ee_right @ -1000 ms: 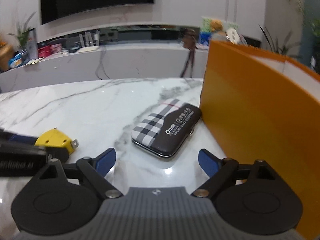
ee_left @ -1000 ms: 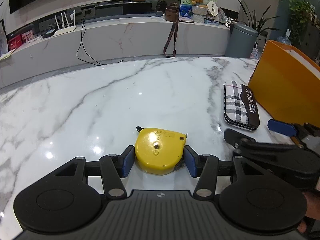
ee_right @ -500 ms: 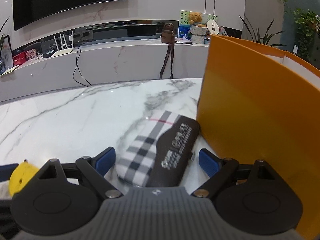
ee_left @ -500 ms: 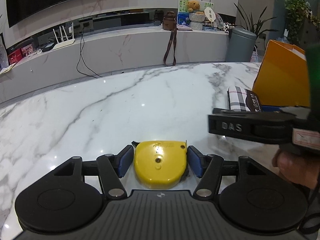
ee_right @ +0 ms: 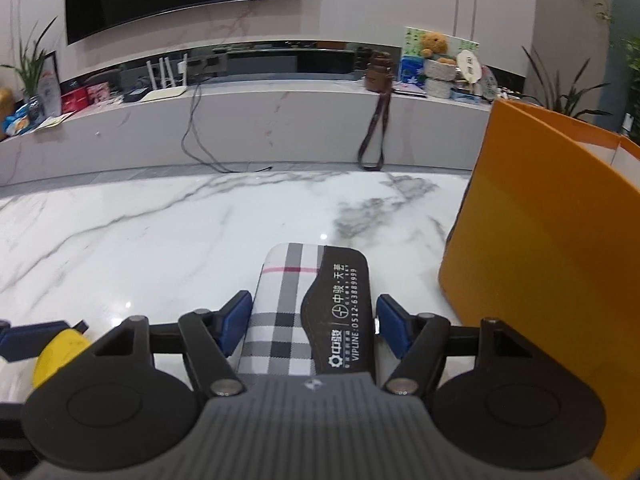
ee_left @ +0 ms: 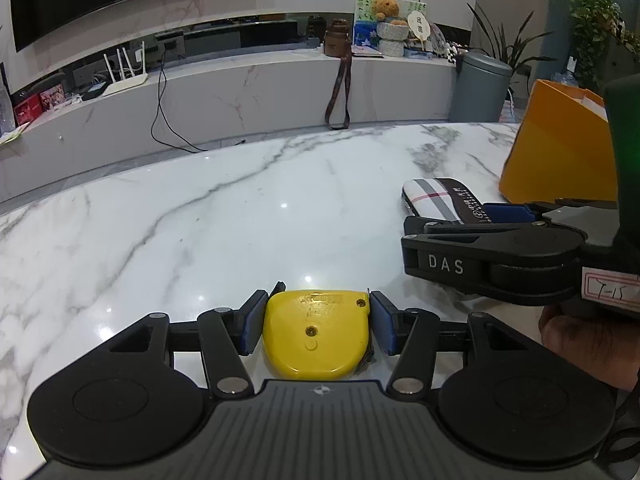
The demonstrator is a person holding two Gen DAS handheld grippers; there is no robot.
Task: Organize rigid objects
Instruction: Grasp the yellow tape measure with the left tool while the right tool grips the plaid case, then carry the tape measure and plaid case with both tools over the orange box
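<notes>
Yellow tape measure (ee_left: pixel 316 336) sits on the marble bench (ee_left: pixel 240 216) between the left gripper (ee_left: pixel 316 324) jaws, which have just been closing and now press its sides; the right gripper (ee_right: pixel 314 320) jaws have likewise just been closing, pads against the plaid case (ee_right: pixel 308 312); the orange box (ee_right: pixel 552 248) stands just right of those jaws; I judge both grasps made, nothing yet lifted or stowed.

Glossy marble table (ee_left: pixel 240 216), yellow plastic tape measure (ee_left: pixel 316 334), checked cloth case (ee_right: pixel 308 312)

Even indoor light, fisheye-bent edges
</notes>
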